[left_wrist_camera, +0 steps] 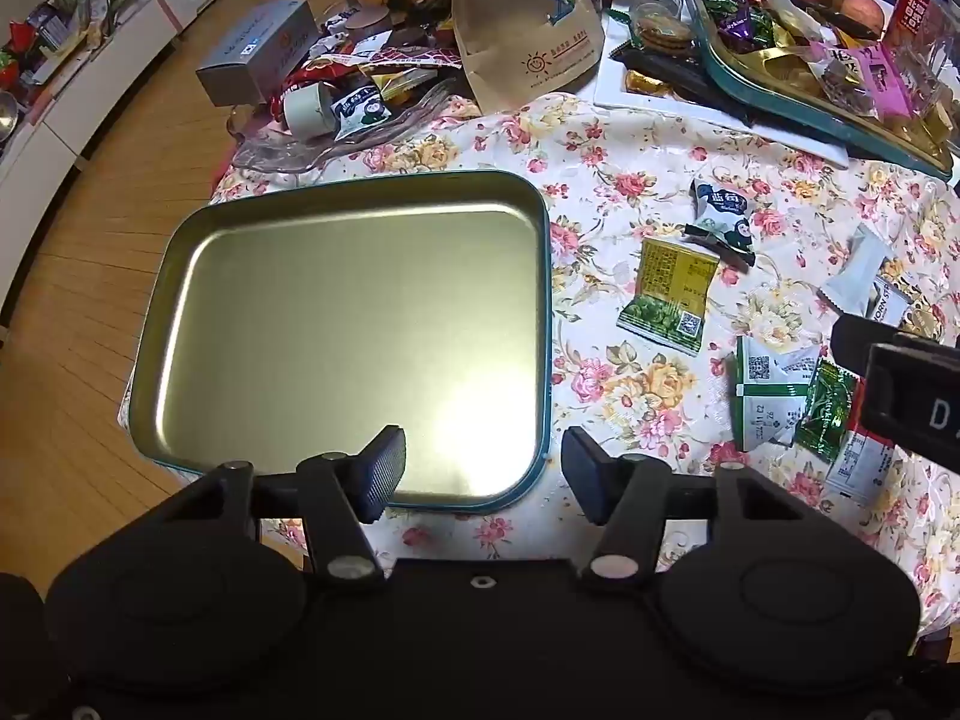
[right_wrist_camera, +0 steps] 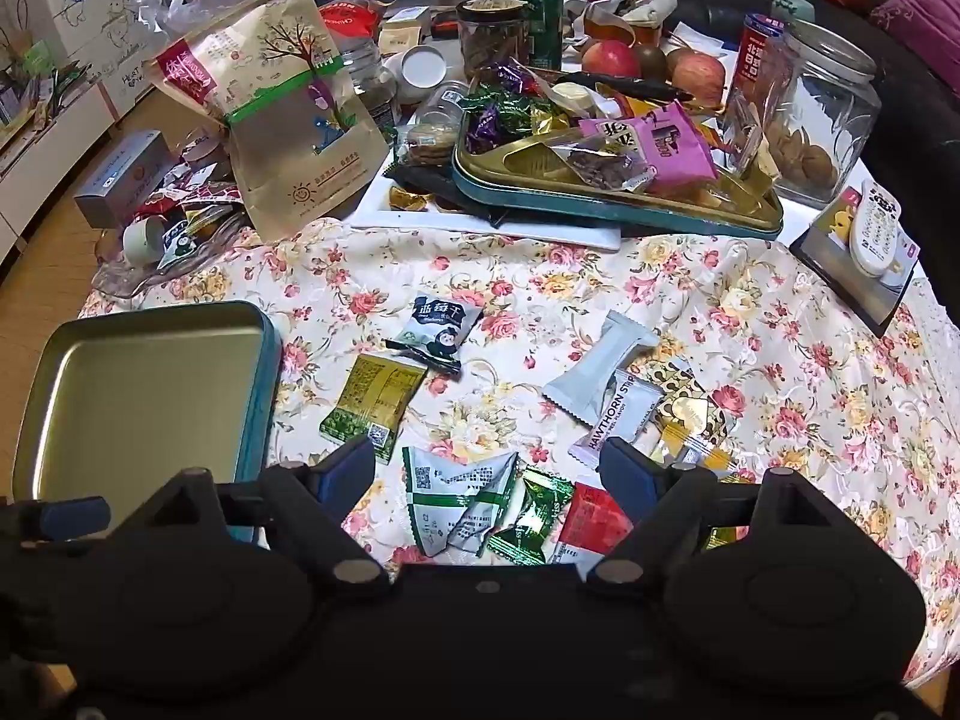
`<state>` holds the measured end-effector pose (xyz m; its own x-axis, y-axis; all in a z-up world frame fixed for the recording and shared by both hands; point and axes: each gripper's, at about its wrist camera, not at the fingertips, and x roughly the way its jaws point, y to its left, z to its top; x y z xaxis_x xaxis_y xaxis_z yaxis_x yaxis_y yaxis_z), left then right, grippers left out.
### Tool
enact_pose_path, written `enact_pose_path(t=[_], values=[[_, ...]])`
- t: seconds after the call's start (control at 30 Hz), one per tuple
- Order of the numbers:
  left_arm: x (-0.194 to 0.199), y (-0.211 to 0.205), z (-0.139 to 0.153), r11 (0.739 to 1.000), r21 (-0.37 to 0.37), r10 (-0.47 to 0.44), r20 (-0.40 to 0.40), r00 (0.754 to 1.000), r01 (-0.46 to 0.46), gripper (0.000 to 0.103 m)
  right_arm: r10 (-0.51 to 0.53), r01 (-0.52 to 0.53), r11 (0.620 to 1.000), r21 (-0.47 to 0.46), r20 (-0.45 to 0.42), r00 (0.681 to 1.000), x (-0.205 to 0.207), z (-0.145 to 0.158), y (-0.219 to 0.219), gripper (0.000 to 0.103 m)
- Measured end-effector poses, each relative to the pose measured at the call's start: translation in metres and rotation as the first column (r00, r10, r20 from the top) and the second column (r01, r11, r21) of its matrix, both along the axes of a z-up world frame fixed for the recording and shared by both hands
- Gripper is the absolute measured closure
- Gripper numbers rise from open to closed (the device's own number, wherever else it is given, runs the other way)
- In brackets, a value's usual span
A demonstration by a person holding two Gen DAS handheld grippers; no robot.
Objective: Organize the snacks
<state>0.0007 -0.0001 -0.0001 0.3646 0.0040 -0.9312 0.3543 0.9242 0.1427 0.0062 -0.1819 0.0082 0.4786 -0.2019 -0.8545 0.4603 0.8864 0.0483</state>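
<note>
Floral tablecloth (right_wrist_camera: 750,324) carries loose snacks beside an empty tin (left_wrist_camera: 360,324); one white packet (right_wrist_camera: 618,414) reads "HAWTHORN". Left gripper (left_wrist_camera: 480,468) over the tin and right gripper (right_wrist_camera: 489,468) over packets both gape, holding nothing.

A remote control (right_wrist_camera: 877,227) lies beside a glass jar (right_wrist_camera: 822,114).

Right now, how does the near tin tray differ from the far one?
The near tin tray lies bare and flat on the floral cloth; the far tin tray is piled with candies and packets and sits tilted on a white board. Both have teal rims and gold insides.
</note>
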Motion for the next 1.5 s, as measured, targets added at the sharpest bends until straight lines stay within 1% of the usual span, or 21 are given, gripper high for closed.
enact_pose_path(t=[0.13,0.17,0.37,0.43,1.5], values=[[0.0038,0.001,-0.0011,1.0,0.005,0.0,0.003,1.0,0.0,0.041,-0.003,0.003,1.0,-0.001,-0.003,1.0,-0.0003,0.0,-0.0001,0.017],[-0.0029,-0.0031,0.0014,1.0,0.011,0.002,0.016,1.0,-0.002,0.041,-0.004,0.004,1.0,-0.002,-0.003,1.0,-0.0003,0.0001,0.0001,0.017],[-0.0053,-0.0075,0.0048,1.0,0.01,0.004,0.011,1.0,-0.004,0.041,-0.013,0.013,1.0,-0.003,-0.002,1.0,-0.0003,0.0006,0.0001,0.017],[-0.0038,-0.0022,0.0012,1.0,0.0,-0.006,0.011,1.0,0.006,0.041,-0.017,0.017,1.0,0.0,-0.002,1.0,-0.0006,0.0009,-0.0003,0.017],[-0.0056,-0.0056,0.0001,1.0,0.007,-0.009,0.005,1.0,0.008,0.041,-0.016,0.016,1.0,-0.008,-0.021,1.0,0.0004,-0.0018,-0.0017,0.017]])
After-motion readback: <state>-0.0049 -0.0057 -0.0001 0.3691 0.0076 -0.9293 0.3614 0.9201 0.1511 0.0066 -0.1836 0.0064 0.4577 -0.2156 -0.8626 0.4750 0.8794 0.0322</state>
